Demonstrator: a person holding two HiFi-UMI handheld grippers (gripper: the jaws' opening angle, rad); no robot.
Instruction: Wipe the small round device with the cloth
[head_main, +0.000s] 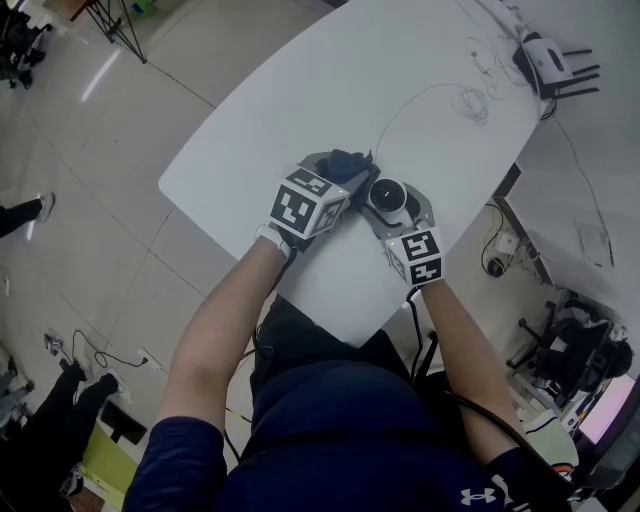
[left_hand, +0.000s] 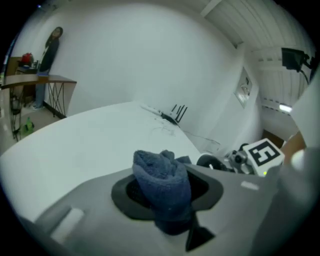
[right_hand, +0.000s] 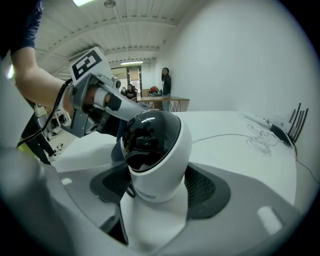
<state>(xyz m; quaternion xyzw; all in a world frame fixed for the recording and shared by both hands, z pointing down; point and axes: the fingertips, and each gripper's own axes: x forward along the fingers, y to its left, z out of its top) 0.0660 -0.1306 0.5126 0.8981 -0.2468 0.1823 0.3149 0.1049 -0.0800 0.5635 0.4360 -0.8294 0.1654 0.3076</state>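
Note:
The small round device (head_main: 388, 195), a white body with a glossy black dome (right_hand: 155, 155), stands on the white table (head_main: 300, 110) near its front edge. My right gripper (head_main: 392, 215) is shut on its white base, the pads pressing either side (right_hand: 157, 187). A dark blue cloth (left_hand: 162, 185) is bunched between the jaws of my left gripper (left_hand: 165, 192), which is shut on it. In the head view the cloth (head_main: 345, 160) and left gripper (head_main: 345, 185) sit just left of the device, close to its dome. From the right gripper view, the left gripper (right_hand: 100, 100) reaches in from the left.
A router with antennas (head_main: 550, 60) and loose white cables (head_main: 480, 95) lie at the table's far right end. The table's front edge runs just below both grippers. A desk and a standing person (right_hand: 165, 80) are far off across the room.

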